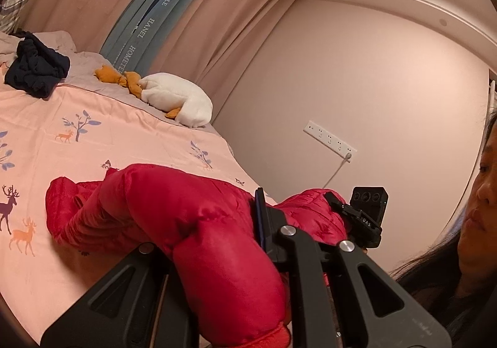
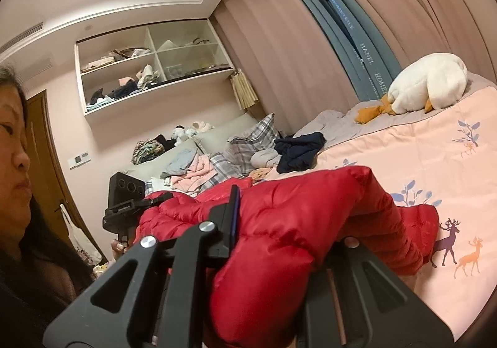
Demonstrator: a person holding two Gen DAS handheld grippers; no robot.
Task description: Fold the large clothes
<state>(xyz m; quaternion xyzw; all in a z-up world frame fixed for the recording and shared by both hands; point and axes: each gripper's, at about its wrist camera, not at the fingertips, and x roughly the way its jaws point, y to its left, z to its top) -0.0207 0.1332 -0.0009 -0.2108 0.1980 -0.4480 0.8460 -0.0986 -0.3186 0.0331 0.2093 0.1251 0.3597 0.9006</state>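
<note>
A home bedroom: bed, curtains, wall shelves.

Readable text: blue curtain band carries repeated white lettering "HANEL" and "HOMETELLE"; same band in right wrist view reads "HANEL", "HOME…" cut off by the plush. Right gripper's camera mount shows "DAS". Left gripper's mount label too blurred.

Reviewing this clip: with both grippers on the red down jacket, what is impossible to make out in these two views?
- Left gripper, left wrist view: fingertips buried in the red jacket.
- Right gripper, right wrist view: one finger mostly behind the jacket.
- Jacket: its lower part runs off the bottom edge in both views; zipper and fold state unclear.
- Shelf contents: too small and blurred.
</note>
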